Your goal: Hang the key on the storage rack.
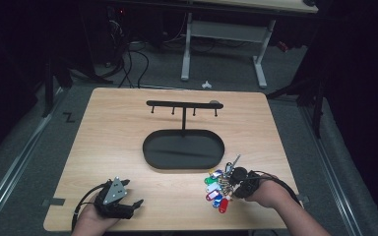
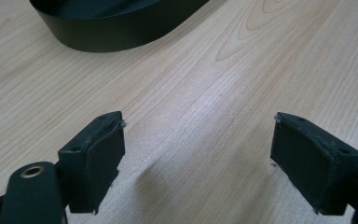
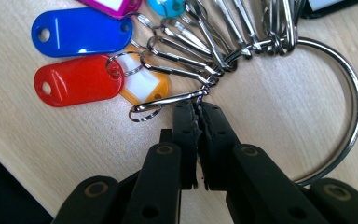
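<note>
Your right gripper (image 3: 196,108) has its black jaws pressed together at the tip of the lowest silver snap clip (image 3: 170,100) on the large steel key ring (image 3: 352,100), which lies flat on the pale wooden table (image 1: 123,142) just right of the black oval tray (image 1: 183,149) under its hook stand. Red (image 3: 77,80), blue (image 3: 81,31) and orange plastic tags (image 3: 144,86) fan out from that ring. Your left gripper (image 2: 196,156) rests on the table near-left of the tray, jaws wide apart, holding nothing.
</note>
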